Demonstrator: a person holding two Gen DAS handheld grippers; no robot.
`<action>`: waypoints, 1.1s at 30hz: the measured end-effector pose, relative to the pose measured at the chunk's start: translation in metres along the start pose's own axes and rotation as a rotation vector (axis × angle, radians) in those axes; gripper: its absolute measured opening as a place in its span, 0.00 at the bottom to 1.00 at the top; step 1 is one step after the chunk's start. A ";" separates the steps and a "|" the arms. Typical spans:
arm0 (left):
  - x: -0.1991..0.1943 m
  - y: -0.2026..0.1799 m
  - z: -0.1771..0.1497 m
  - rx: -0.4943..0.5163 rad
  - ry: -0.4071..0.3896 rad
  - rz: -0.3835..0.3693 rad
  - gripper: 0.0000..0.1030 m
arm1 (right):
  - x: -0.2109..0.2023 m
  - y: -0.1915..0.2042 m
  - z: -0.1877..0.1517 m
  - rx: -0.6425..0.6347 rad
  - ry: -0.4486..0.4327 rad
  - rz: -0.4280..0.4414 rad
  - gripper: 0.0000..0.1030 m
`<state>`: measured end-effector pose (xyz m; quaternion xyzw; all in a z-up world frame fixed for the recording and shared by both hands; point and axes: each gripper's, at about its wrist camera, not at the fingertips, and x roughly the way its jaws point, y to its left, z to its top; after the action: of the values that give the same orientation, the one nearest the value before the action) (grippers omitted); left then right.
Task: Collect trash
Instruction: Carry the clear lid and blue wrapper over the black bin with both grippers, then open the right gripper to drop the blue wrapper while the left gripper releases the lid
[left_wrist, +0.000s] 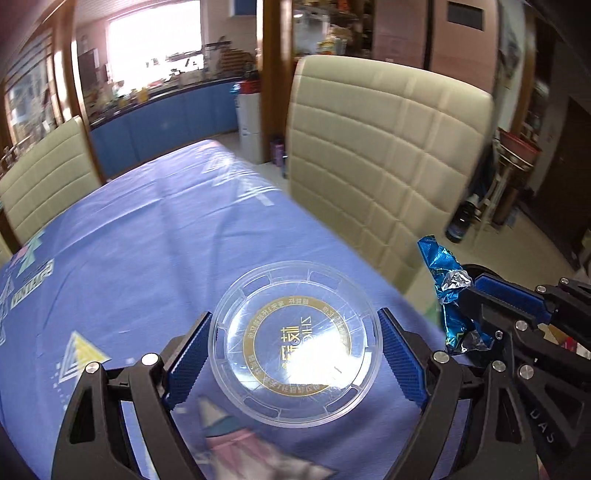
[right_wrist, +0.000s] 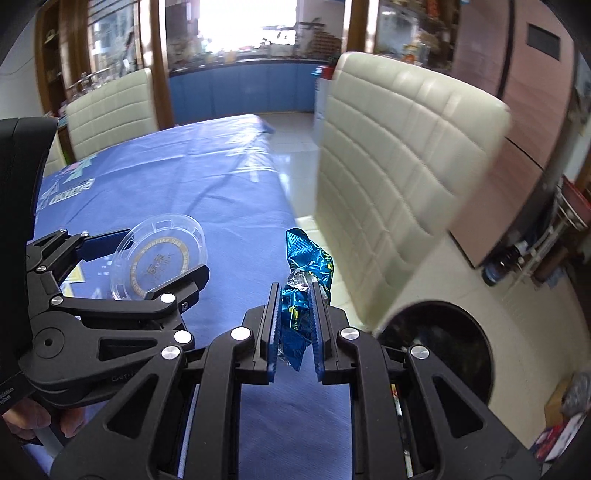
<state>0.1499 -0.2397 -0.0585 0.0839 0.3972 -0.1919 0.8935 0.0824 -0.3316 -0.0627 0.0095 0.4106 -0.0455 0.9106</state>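
Clear plastic, a round lid sits between the fingers of the left gripper, which clamp its rim on both sides and hold it above the blue-clothed counter. The right gripper is pressed together on a crumpled blue foil wrapper, carried near the counter's right edge. A black bin stands on the floor below that edge, beside a cream chair. Both pieces appear picked up; dropping them in the bin is what seems left. No other trash shows on the cloth.
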 end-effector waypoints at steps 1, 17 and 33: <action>0.002 -0.012 0.002 0.018 0.001 -0.019 0.82 | -0.002 -0.012 -0.004 0.023 0.004 -0.020 0.16; 0.031 -0.160 0.039 0.250 -0.017 -0.230 0.82 | -0.014 -0.145 -0.038 0.276 0.024 -0.233 0.16; 0.052 -0.185 0.045 0.300 0.014 -0.247 0.85 | -0.001 -0.177 -0.055 0.400 0.058 -0.256 0.39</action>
<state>0.1360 -0.4358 -0.0664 0.1679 0.3777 -0.3567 0.8378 0.0245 -0.5051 -0.0948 0.1390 0.4172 -0.2409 0.8652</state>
